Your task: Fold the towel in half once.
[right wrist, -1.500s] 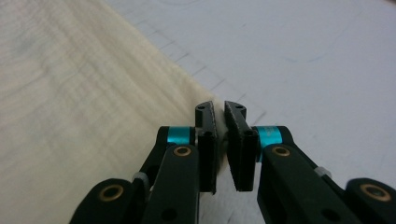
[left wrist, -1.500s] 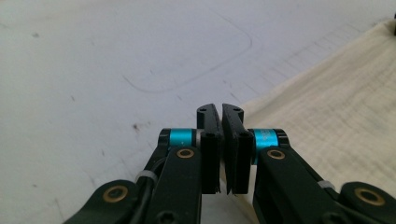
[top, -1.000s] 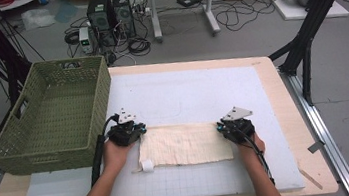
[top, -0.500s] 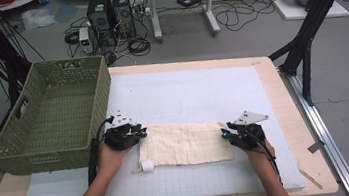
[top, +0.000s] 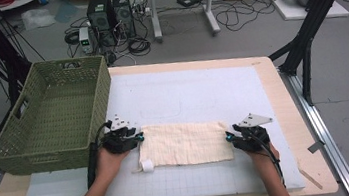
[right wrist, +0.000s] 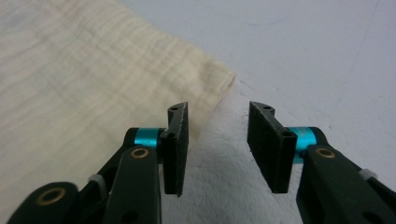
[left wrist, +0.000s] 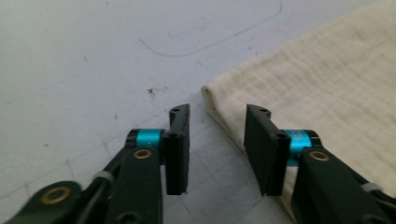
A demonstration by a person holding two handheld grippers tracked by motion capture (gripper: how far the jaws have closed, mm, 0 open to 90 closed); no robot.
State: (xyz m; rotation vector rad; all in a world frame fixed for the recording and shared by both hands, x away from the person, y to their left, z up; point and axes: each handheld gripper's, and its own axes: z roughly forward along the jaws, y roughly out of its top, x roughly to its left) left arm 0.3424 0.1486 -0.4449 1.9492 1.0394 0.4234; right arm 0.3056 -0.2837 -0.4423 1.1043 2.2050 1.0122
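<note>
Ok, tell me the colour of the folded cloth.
Pale cream cloth, seen best in the left gripper view.

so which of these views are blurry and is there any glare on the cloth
High view: even light, sharp, no glare on the cloth. Left gripper view: the cloth's weave goes soft at the far edge. Right gripper view: the cloth looks pale and slightly washed out at top left.

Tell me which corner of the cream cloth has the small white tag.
The near left corner of the cream cloth, by the left gripper: a small white tag sticks out there. The other three corners are plain.

Cream cloth (top: 186,143), green woven basket (top: 54,118)
</note>
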